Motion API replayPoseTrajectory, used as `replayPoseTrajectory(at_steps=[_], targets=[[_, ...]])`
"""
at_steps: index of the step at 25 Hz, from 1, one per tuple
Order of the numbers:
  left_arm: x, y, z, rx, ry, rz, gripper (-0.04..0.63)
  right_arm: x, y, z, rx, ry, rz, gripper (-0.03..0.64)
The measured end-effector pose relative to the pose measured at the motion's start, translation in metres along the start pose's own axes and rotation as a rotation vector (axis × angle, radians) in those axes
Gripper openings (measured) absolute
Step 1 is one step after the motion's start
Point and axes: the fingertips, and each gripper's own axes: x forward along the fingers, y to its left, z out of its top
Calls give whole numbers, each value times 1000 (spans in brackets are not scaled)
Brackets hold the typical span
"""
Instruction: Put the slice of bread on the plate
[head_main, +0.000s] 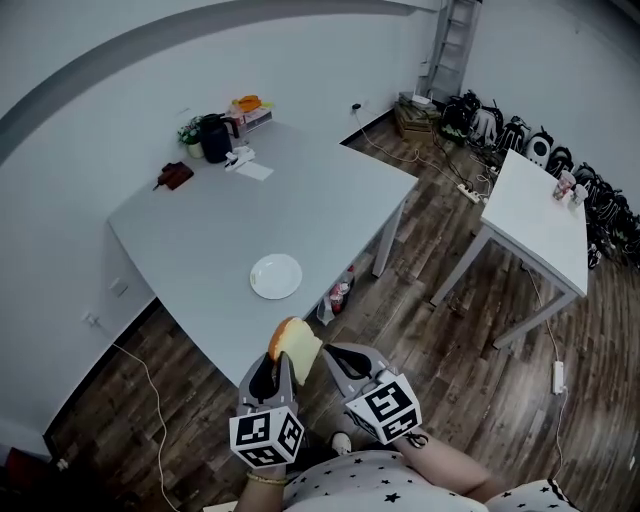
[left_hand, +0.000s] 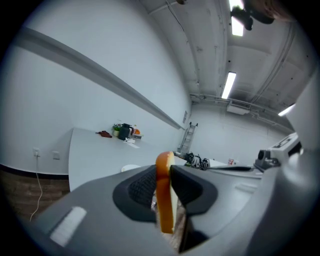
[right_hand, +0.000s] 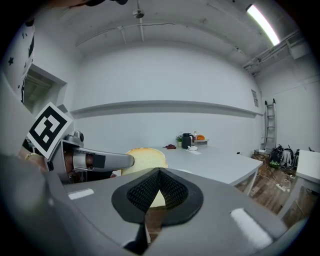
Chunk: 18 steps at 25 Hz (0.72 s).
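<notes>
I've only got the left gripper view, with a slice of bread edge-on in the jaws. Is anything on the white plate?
Observer: No. The head view shows the round white plate bare on the grey table, beyond the tan-crusted slice of bread.
Operator: What's the right gripper doing?
Observer: The right gripper has its jaws together on nothing, close beside the left gripper.

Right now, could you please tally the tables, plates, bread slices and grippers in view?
Tables: 2 (grey table, white table)
Plate: 1
Bread: 1
Grippers: 2 (left gripper, right gripper)
Total: 6
</notes>
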Motion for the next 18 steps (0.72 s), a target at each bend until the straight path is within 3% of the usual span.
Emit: replayPoseTrajectory(at_steps=[10,18], targets=[[52,29,14,5,11,58,92,54,-35,-2,40,23,25,-2],[128,64,21,0,31,61,93,118,-74,8,29,44,38,-2]])
